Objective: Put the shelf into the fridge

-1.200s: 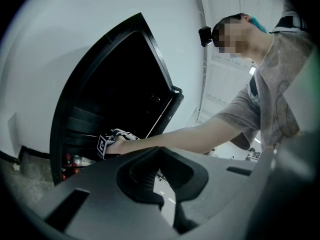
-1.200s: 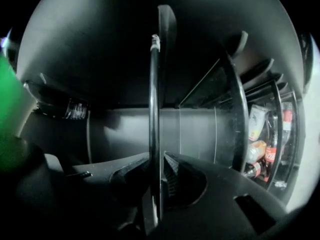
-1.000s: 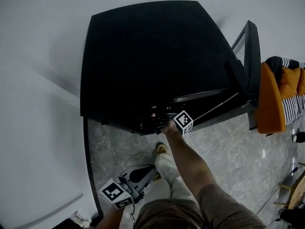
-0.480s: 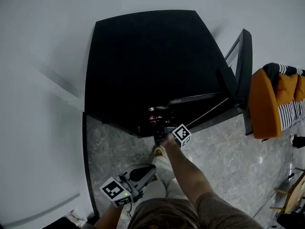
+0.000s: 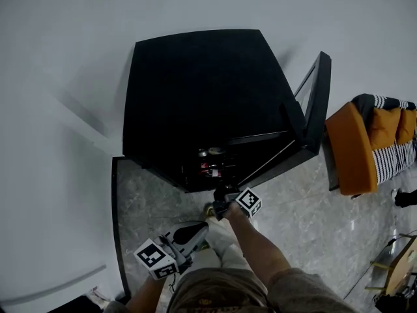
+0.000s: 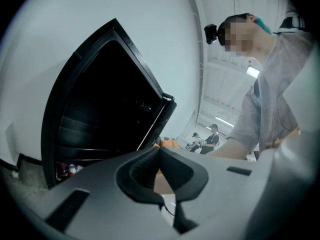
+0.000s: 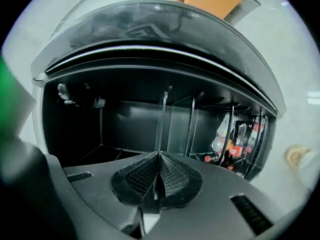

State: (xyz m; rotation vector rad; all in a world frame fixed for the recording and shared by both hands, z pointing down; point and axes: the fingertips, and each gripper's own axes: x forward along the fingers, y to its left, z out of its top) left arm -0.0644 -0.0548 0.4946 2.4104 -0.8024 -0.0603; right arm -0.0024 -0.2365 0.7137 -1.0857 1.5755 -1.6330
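A black fridge stands against the white wall with its door swung open to the right. My right gripper is shut and holds nothing, just in front of the fridge opening. Its view looks into the dark fridge interior, where thin shelf panels show edge-on, with the right gripper's jaws closed before them. Several drink bottles sit in the fridge near the floor. My left gripper hangs low by the person's legs. It is shut and empty, and in its own view the left gripper points at the open door.
An orange seat with striped cushions stands right of the door. Grey marble floor lies in front of the fridge, with the person's shoe on it. Other people are far off in the room.
My right gripper has drawn back from the fridge opening toward the person. The person has stepped back, so the fridge sits farther off. The left gripper stays low.
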